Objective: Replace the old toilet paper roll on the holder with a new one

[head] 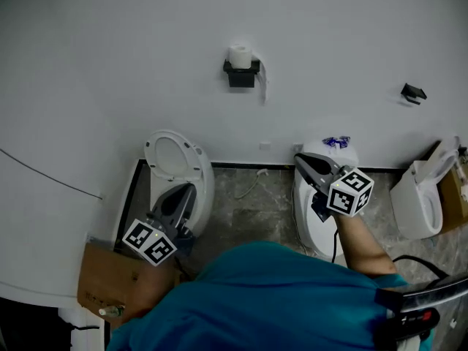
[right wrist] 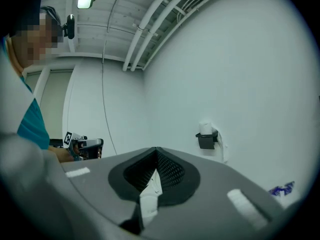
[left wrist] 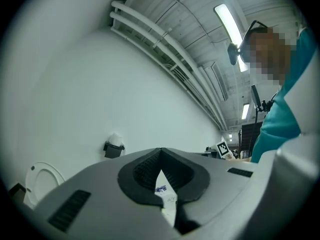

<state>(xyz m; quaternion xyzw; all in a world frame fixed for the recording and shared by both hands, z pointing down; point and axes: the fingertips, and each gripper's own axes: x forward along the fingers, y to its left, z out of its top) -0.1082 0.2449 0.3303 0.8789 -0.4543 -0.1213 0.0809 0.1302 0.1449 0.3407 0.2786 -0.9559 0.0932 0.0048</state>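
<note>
Jaws closed on nothing, left gripper [head: 191, 189] and right gripper [head: 298, 159] point level toward the wall [head: 110, 64].

Roll [head: 240, 55] sits on the holder [head: 241, 75], up on the far wall [head: 110, 64]. Below: left toilet [head: 175, 163], middle toilet [head: 306, 212], right toilet [head: 417, 199]. Box [head: 102, 273] near left.

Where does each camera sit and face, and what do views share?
Head view: on the head, facing down at white wall, white ceramic toilets; shows teal shirt, left hand-held gripper, right hand-held gripper.
Left gripper view: on that hand-held gripper, along shut jaws toward wall; shirt at right.
Right gripper view: on that hand-held gripper, along shut jaws toward wall; shirt at left.
All share the black wall holder with white toilet paper roll.
</note>
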